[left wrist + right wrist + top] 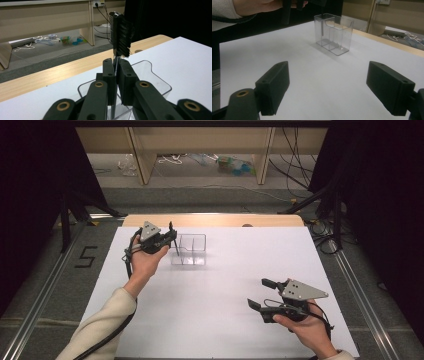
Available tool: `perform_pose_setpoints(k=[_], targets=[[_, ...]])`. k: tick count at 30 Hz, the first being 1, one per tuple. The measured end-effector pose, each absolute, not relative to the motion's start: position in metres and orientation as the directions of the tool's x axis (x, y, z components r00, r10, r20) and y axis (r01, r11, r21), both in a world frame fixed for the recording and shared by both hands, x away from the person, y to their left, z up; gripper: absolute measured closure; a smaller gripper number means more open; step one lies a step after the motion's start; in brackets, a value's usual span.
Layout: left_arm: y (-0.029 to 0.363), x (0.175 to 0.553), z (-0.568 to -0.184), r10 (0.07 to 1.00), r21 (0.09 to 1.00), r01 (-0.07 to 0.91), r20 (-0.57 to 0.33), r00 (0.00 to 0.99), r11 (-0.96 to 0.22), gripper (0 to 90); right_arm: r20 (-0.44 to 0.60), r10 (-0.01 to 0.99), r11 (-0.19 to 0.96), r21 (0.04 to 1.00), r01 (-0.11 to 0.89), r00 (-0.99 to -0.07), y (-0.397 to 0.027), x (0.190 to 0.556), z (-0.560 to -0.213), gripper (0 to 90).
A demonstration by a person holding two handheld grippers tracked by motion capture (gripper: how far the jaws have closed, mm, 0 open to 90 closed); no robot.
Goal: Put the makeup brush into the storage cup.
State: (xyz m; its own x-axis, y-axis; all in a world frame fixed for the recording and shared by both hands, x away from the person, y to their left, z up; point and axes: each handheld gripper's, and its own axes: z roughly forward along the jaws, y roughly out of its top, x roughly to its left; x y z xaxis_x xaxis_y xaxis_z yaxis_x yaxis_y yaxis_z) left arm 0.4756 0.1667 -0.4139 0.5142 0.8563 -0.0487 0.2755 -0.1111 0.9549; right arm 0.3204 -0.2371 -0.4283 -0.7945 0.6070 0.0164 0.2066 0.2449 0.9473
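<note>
On the white surface (225, 285) stands a clear divided box (191, 249). The left tongs (116, 65) hover just over its near edge, clamped on a black brush (121, 35) with bristles up. The right tongs (261, 294) rest well apart, gaping wide, held level.

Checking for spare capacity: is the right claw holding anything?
No. The right claw stands wide open above the bare white table, nothing between its pads.

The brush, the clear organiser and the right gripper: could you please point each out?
brush (121, 35), left gripper view, on its black bristles.
clear organiser (342, 37), right gripper view, on its near wall.
right gripper (261, 293), high view, midway between fingertips.
</note>
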Motion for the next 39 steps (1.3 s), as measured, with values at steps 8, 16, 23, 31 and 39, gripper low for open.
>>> perform_pose_setpoints(k=[8, 16, 23, 31, 39], targets=[[0.166, 0.478, -0.412, 0.863, 0.928, 0.367, -0.127, 0.49, -0.072, 54.4, 0.016, 0.607, 0.245, 0.947, 0.207, -0.794, -0.237, 0.32, -0.428, 19.7], [0.167, 0.469, -0.401, 0.886, 0.926, 0.366, -0.088, 0.455, -0.096, 18.4, 0.012, 0.606, 0.248, 0.947, 0.203, -0.795, -0.237, 0.32, -0.428, 19.8], [0.178, 0.458, -0.401, 0.876, 0.923, 0.37, -0.087, 0.474, -0.109, 14.9, 0.015, 0.607, 0.231, 0.953, 0.195, -0.795, -0.236, 0.321, -0.429, 19.7], [0.185, 0.439, -0.399, 0.85, 0.949, 0.304, -0.089, 0.519, -0.086, 13.5, 0.015, 0.607, 0.231, 0.953, 0.195, -0.795, -0.236, 0.321, -0.429, 19.8], [0.191, 0.419, -0.399, 0.822, 0.963, 0.259, -0.092, 0.562, -0.07, 13.3, 0.015, 0.609, 0.245, 0.947, 0.206, -0.793, -0.238, 0.32, -0.428, 19.7]])
